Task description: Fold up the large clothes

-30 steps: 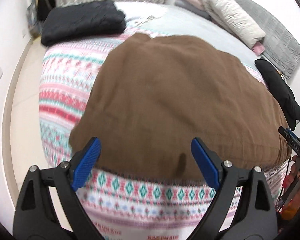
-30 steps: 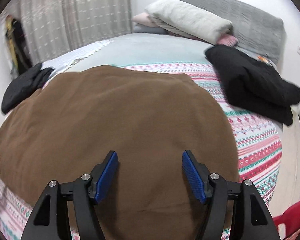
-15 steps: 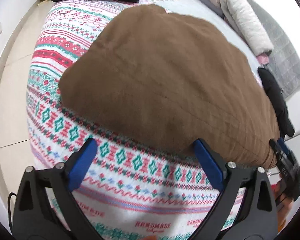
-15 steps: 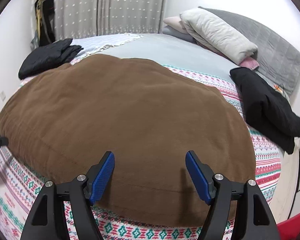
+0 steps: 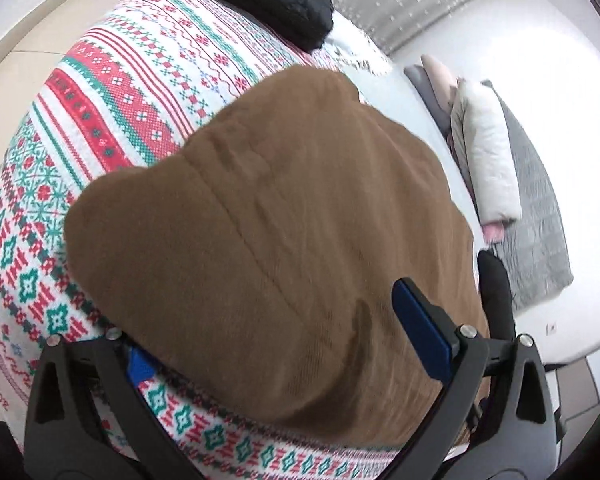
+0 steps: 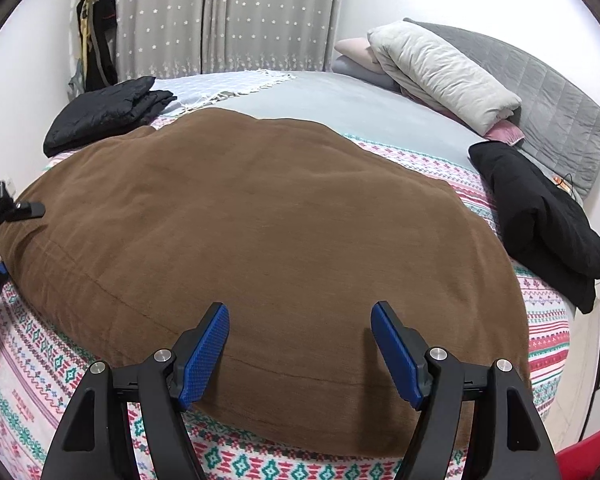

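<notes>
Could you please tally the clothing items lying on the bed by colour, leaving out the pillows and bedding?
Brown: 1, the large brown garment spread over the patterned blanket.
Black: 2, the folded black jacket near the curtain side and the black garment by the grey quilt.
Total: 3

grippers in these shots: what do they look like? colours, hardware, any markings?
Both match: the left gripper and right gripper have matte black plastic arms with triangular cutouts, silver pivot screws, and blue finger pads with a fine cross-hatch grip texture. No cables or legible markings visible.
</notes>
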Motion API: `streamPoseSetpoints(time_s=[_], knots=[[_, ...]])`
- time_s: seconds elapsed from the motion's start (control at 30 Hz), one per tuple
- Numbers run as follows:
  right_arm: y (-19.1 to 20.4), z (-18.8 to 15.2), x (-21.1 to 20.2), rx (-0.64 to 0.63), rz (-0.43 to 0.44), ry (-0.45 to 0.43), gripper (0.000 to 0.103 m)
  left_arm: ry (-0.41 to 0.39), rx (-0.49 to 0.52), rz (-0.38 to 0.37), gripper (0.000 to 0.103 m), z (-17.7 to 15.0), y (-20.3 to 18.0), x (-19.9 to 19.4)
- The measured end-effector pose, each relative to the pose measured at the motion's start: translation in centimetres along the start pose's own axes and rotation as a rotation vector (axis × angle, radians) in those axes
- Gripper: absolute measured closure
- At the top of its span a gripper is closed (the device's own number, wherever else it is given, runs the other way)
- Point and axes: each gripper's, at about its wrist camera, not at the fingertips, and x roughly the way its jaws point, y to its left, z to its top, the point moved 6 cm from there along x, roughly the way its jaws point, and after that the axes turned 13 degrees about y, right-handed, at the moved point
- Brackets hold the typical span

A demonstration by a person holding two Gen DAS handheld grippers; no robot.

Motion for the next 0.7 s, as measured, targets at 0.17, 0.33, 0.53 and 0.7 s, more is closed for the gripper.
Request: streamPoseSetpoints(time_s=[0.17, 0.33, 0.53, 0.7], knots=[[0.5, 0.0, 0.2, -0.031, -0.020, -0.007, 0.028, -0.062, -0.036, 0.020, 0.011, 0.4, 0.2, -0.2], [0.5, 0.1, 0.3, -0.021, -0.005, -0.005, 0.028, -0.110, -0.085, 0.040, 0.048, 1.9, 0.8, -0.1], [0.0, 0.0, 0.8, 0.018, 0.054, 0.023, 0.028, -0.205, 0.098, 0.032, 0.074, 1.7, -3.6, -3.0], [-0.5, -0.1, 1.1, 0.053, 0.095, 0.044, 0.028, -0.269, 0.314, -0.018, 0.076, 0.7, -10.9, -5.4]])
